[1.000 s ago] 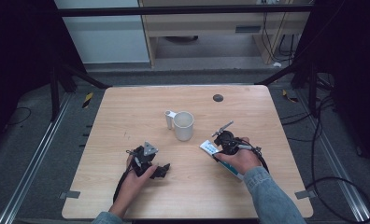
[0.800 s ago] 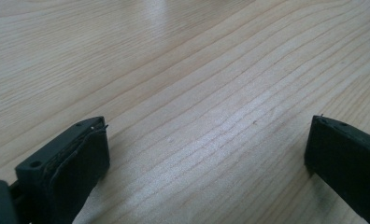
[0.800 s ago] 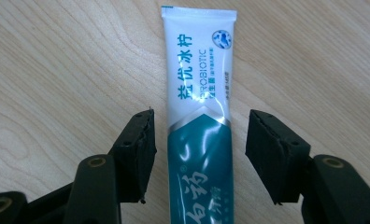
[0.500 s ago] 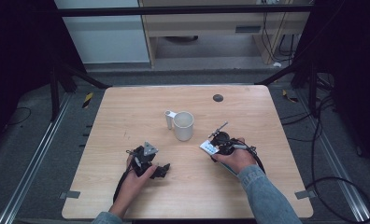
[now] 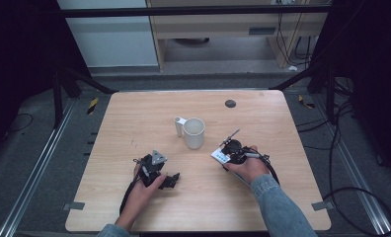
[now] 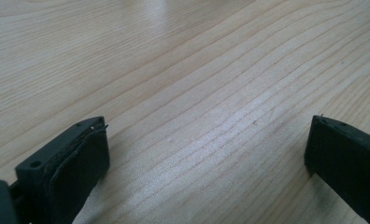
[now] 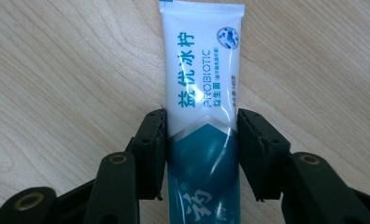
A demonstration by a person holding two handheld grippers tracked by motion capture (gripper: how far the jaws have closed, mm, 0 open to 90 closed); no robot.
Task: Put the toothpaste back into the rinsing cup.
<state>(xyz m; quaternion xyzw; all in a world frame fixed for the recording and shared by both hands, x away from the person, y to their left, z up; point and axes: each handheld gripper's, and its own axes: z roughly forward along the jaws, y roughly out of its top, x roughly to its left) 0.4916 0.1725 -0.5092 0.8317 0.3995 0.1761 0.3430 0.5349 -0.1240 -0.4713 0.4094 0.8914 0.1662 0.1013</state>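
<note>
Right gripper [image 7: 202, 140] is lying low over the counter [image 5: 134, 123], just right of and nearer the person than the white mug [image 5: 194, 132]. The right hand [image 5: 247, 167] is wrapping the gripper body from behind, forearm in a denim sleeve [image 5: 277, 207] coming in from the near edge at a slant toward the mug. Its fingers [image 7: 150, 149] have just been closing around a toothpaste tube [image 7: 202, 93]; in the right gripper view both pads are sitting against the tube's two long edges, at the band where white turns to teal, so they are gripping it. The tube is lying flat on the counter, crimped end pointing away from the gripper; in the high view that white end [image 5: 219, 155] is sticking out toward the mug, near it but apart.

Left gripper [image 5: 156, 170] is resting on the counter to the left of the mug and nearer the person, well apart from it. The left hand [image 5: 143, 183] is cupping it from below, wrist straight. In the left gripper view its fingers [image 6: 75, 158] are standing wide apart, with bare wood between them.

A small white upright piece [image 5: 178, 126] is standing just left of the mug.
</note>
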